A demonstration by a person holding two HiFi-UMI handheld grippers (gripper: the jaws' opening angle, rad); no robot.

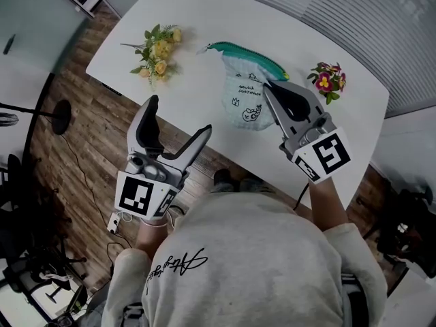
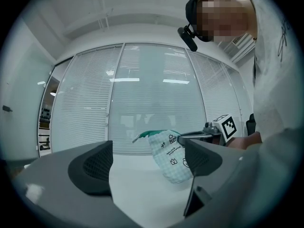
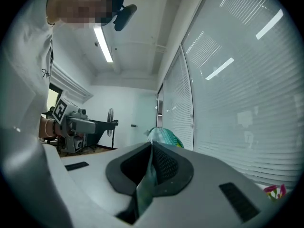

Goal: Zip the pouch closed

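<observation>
A white table (image 1: 204, 19) stood on a brown wood floor (image 1: 75, 148). A bunch of yellow flowers (image 1: 158, 52) lay near the table's left side. A small bunch of pink flowers (image 1: 327, 80) lay near its right side, well apart from the yellow ones. White blinds (image 1: 340, 12) were behind the table. A black stand (image 1: 63, 114) with a round foot was on the floor. A long light (image 3: 105, 44) shone on the ceiling.
</observation>
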